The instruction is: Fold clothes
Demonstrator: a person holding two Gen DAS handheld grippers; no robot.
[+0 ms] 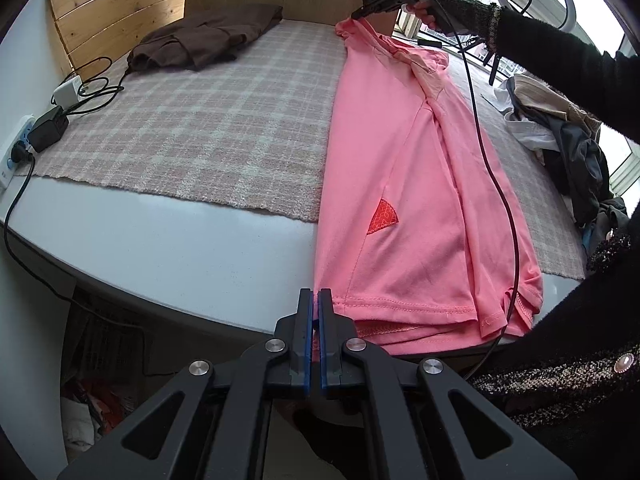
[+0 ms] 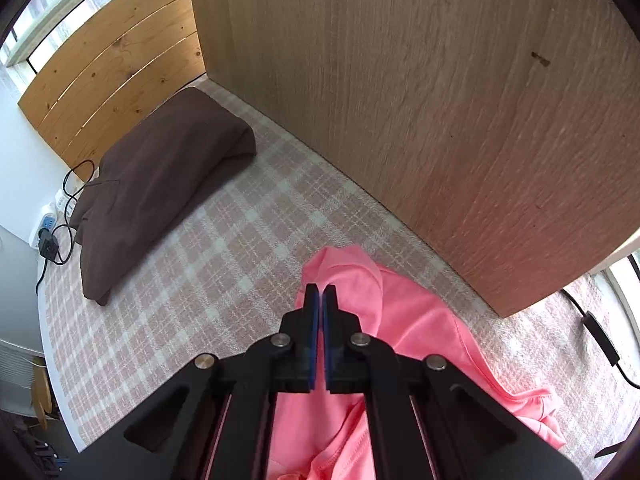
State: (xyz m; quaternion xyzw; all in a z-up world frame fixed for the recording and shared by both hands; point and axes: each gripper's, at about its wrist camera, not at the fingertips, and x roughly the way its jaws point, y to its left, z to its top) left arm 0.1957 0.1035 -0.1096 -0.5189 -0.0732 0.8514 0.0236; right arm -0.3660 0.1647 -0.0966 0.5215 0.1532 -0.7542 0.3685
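Pink jersey fabric, a T-shirt (image 1: 408,200), lies folded lengthwise in a long strip on the right half of the worktop, running from the near edge toward the far edge. Its hem overhangs the near edge slightly, and a small red-orange triangular patch (image 1: 383,217) shows on the upper layer. The left gripper (image 1: 318,300) has its fingers pressed together on the hem's left corner at the near edge. The right gripper (image 2: 320,294), held by a hand in a dark knitted sleeve (image 1: 560,60), pinches the far end of the shirt, its fingers closed on the fabric and lifting it a little off the plaid blanket (image 1: 208,120). A black cable (image 1: 500,184) trails across the shirt from that gripper to the near edge.

A folded brown garment (image 1: 208,38) rests near the far left corner, well apart from the shirt. A heap of unfolded clothes (image 1: 560,136) sits at the right edge, partly cut off by the person's arm. Chargers and a power strip (image 1: 16,148) line the left edge. A wooden panel (image 2: 440,120) stands along the far edge. What lies under the worktop is too dim to make out.
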